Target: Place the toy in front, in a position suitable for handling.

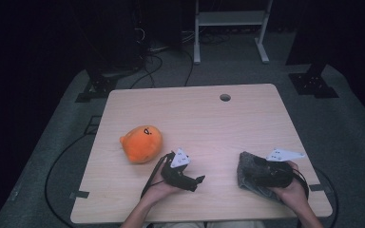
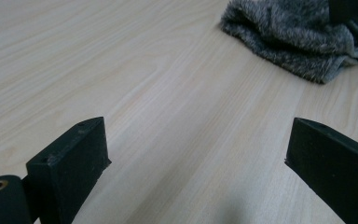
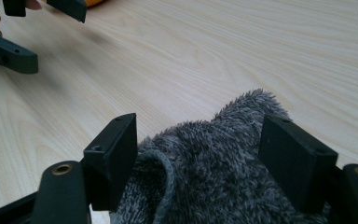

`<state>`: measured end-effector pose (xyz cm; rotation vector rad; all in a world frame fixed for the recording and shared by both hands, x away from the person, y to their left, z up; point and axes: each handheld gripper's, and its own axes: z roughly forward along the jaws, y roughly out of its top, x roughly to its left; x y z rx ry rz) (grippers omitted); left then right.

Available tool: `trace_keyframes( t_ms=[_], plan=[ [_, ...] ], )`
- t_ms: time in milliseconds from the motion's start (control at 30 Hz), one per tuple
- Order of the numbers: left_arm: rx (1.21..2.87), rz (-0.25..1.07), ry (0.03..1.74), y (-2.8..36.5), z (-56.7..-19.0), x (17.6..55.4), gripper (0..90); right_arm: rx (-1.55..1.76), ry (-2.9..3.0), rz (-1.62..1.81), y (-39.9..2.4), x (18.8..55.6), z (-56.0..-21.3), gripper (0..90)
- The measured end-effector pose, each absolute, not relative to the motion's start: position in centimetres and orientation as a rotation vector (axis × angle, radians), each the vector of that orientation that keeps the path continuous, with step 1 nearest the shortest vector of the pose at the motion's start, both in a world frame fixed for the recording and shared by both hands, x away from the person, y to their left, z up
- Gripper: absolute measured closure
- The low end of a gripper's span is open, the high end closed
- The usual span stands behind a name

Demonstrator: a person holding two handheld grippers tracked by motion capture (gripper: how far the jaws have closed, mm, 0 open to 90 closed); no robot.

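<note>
Here the right hand-held gripper (image 3: 198, 154) sat low over the grey fleece (image 3: 214, 172), its jaws spread to either side of a raised fold; the pile bulged up between them and brushed the inner faces, but the pads did not look to be pressing, so the cloth was straddled, not clamped. In the high view that right hand-held gripper (image 1: 247, 172) rested on the fleece (image 1: 248, 167) at the near right of the bench (image 1: 195, 118). The left hand-held gripper (image 2: 196, 154) hung with jaws apart over bare wood, nothing between them, pointing across toward the fleece (image 2: 293, 42), which lay well apart from it. Farther out, an orange plush (image 1: 141, 143) sat left of centre, just beyond the left hand-held gripper (image 1: 197, 180).

The step in hand seemed to be the first grasp of the fleece. The next move probably called for closing the right jaws firmly on the fold, deep enough that the soft pile did not slip, while the left came across to take another edge.
</note>
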<state>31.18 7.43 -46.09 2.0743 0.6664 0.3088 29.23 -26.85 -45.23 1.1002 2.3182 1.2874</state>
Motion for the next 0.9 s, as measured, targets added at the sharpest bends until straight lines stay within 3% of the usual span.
trace_keyframes(
  t_ms=[900],
  plan=[
    [1.9,0.488,0.676,13.3,-39.8,31.6,4.9,1.07,2.319,1.291,-25.8,29.0,-44.9,27.0]
  ],
)
